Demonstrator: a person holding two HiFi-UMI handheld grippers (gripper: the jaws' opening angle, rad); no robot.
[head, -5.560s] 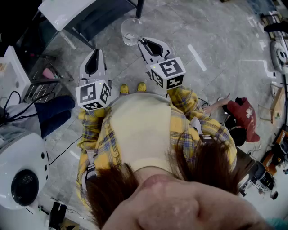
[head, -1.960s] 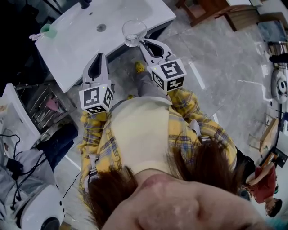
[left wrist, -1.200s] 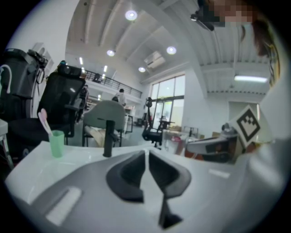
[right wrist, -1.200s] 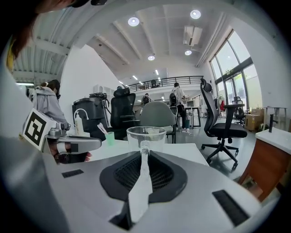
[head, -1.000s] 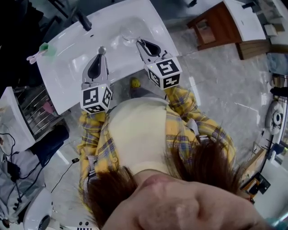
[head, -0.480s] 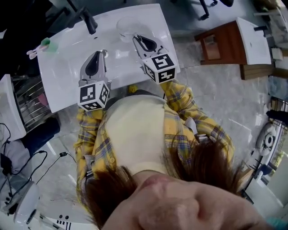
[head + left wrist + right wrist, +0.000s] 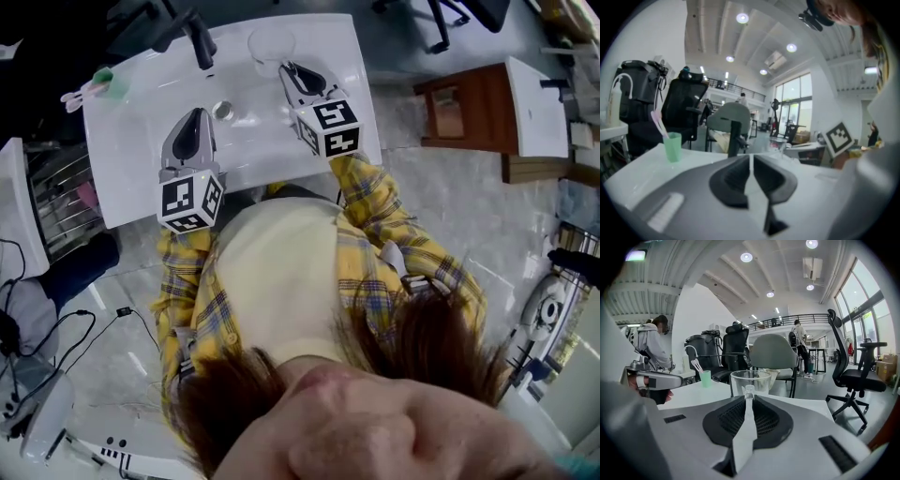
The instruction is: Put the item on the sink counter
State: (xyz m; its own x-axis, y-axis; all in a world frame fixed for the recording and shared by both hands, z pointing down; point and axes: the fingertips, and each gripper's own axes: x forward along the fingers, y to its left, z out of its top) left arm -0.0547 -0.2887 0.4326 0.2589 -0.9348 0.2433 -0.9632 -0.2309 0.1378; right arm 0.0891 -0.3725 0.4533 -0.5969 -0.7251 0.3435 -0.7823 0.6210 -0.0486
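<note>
Left of the faucet (image 7: 200, 45), a green cup (image 7: 116, 84) is standing on the white sink desk (image 7: 141, 159). On the faucet's near side, the left claw (image 7: 194, 117) is hovering, pinched closed on nothing. Right of the faucet, the right claw (image 7: 285, 68) is clamping the clear glass (image 7: 267, 42) above the desk's far edge.

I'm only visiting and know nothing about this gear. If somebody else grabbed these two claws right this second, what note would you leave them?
Right claw: shut on the clear glass cup, holding it at the far edge of the sink counter, beside the faucet.
Left claw: shut, empty, over the basin.
Done: the cup is at the counter.
Left: I cannot see whether its base touches down; probably lower it, open the right claw, draw back.
</note>
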